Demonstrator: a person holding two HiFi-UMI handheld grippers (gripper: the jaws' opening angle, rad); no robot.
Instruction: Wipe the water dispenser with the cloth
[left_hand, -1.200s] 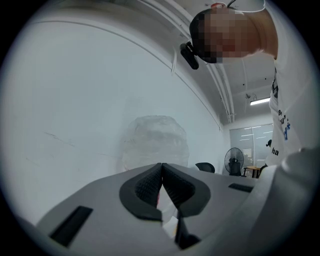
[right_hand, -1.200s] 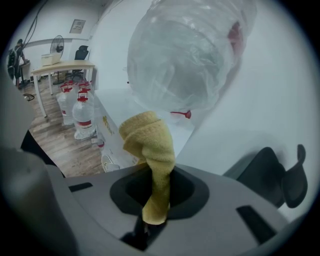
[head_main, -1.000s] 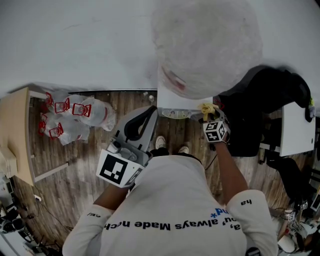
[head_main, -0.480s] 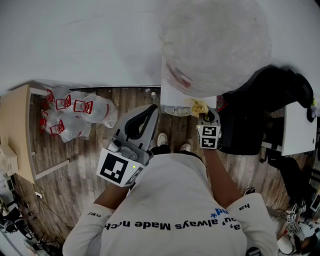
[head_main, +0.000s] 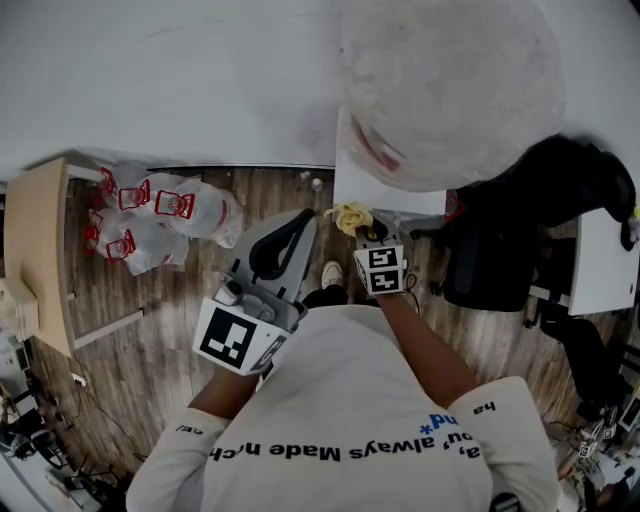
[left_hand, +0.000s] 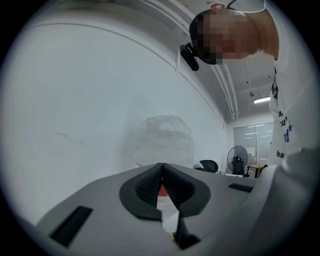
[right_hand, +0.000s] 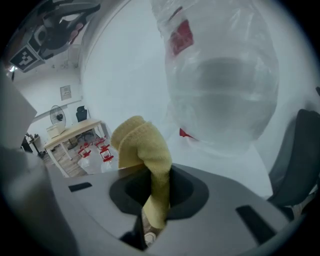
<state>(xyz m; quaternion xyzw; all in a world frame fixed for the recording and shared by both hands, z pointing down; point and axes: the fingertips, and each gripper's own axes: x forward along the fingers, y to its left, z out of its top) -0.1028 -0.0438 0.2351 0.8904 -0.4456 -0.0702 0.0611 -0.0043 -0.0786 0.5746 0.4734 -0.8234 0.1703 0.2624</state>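
Note:
The water dispenser's white body (head_main: 388, 188) stands against the wall, with a big clear bottle (head_main: 452, 88) wrapped in plastic on top. My right gripper (head_main: 363, 229) is shut on a yellow cloth (head_main: 350, 216) and holds it at the dispenser's front left corner. In the right gripper view the cloth (right_hand: 144, 148) bunches up above the jaws, in front of the bottle (right_hand: 220, 75). My left gripper (head_main: 298, 226) hangs left of the dispenser, shut with nothing in it. The left gripper view shows the left gripper (left_hand: 161, 184) pointing at the bottle (left_hand: 165, 140).
Plastic bags with red print (head_main: 160, 212) lie on the wood floor at the left, next to a wooden table (head_main: 35, 262). A black office chair (head_main: 510, 255) and a white desk (head_main: 602, 262) stand right of the dispenser. The person's feet (head_main: 332, 274) are in front of it.
My right gripper has carried the cloth leftwards along the dispenser's front, from its right corner to its left corner. The left gripper has stayed where it was.

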